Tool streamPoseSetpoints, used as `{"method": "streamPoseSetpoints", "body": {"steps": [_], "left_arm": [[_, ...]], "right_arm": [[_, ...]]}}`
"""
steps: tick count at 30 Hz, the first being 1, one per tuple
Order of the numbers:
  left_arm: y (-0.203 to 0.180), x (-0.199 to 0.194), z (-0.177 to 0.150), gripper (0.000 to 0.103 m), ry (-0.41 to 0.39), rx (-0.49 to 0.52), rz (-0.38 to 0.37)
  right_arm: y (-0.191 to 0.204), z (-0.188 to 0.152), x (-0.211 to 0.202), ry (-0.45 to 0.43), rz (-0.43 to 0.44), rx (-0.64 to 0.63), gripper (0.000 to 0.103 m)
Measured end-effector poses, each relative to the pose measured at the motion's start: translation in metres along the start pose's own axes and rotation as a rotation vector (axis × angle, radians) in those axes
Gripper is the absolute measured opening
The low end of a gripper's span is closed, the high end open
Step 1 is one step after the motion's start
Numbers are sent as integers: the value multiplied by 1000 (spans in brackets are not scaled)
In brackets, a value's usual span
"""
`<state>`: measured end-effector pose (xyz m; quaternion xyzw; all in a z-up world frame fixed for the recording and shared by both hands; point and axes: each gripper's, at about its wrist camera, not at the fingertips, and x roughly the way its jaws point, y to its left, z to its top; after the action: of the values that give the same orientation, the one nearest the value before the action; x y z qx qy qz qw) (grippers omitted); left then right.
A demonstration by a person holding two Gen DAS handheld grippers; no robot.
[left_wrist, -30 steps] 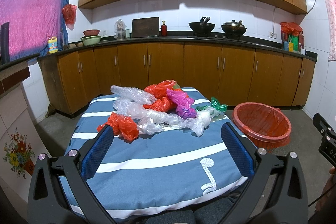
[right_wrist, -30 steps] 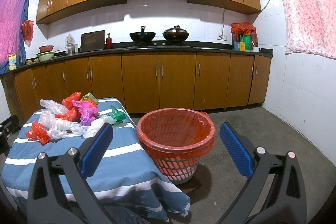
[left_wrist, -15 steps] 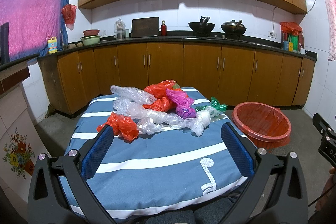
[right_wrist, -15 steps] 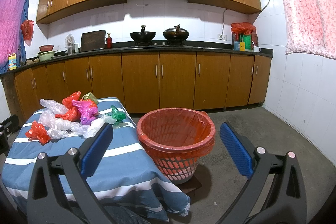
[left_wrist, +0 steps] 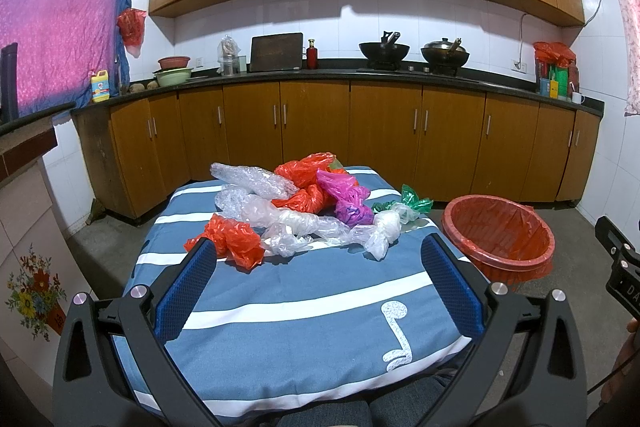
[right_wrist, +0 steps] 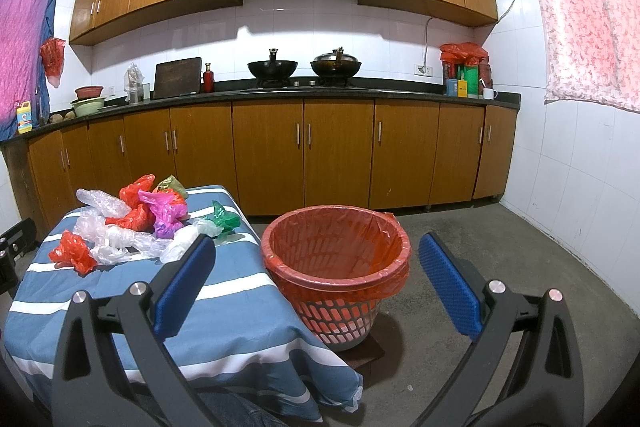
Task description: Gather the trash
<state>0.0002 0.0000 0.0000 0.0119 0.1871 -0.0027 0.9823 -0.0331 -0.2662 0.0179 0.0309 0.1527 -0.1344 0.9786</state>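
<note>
**Both grippers spread, pile of bags untouched on the table**

Nearest the left wrist camera, the left gripper (left_wrist: 320, 279) has its blue pads spread wide with nothing between them, poised over the near half of the striped tablecloth (left_wrist: 304, 315). The right gripper (right_wrist: 316, 285) is likewise released and empty, and it faces the red bin (right_wrist: 336, 259) rather than the table.

Further out, at about twelve o'clock from the left gripper, lies the trash: a loose heap of crumpled plastic bags. The closest piece is a red bag (left_wrist: 234, 239) at roughly eleven o'clock, just beyond the left pad. Beside it a string of clear bags (left_wrist: 288, 223) runs crosswise, its long axis going from ten o'clock toward two o'clock, ending in a knotted clear bag (left_wrist: 380, 231). Behind these sit a pink bag (left_wrist: 340, 187), a purple bag (left_wrist: 354, 213), a green bag (left_wrist: 412, 203) and bubble wrap (left_wrist: 252, 181).

The bin stands on the floor at about two o'clock from the left gripper, off the table's right edge, and appears to hold no trash yet.

The left gripper looks the nearer one to the heap, which lies dead ahead of it; the right one is better placed for the bin. Collection seems not yet begun
</note>
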Motion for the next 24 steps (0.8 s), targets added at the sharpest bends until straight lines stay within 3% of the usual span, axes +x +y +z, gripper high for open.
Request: {"method": "streamPoseSetpoints", "body": {"steps": [24], "left_arm": [[0, 0, 0, 101, 1, 1, 2]], "right_arm": [[-1, -3, 4, 3, 1, 2, 99]]}}
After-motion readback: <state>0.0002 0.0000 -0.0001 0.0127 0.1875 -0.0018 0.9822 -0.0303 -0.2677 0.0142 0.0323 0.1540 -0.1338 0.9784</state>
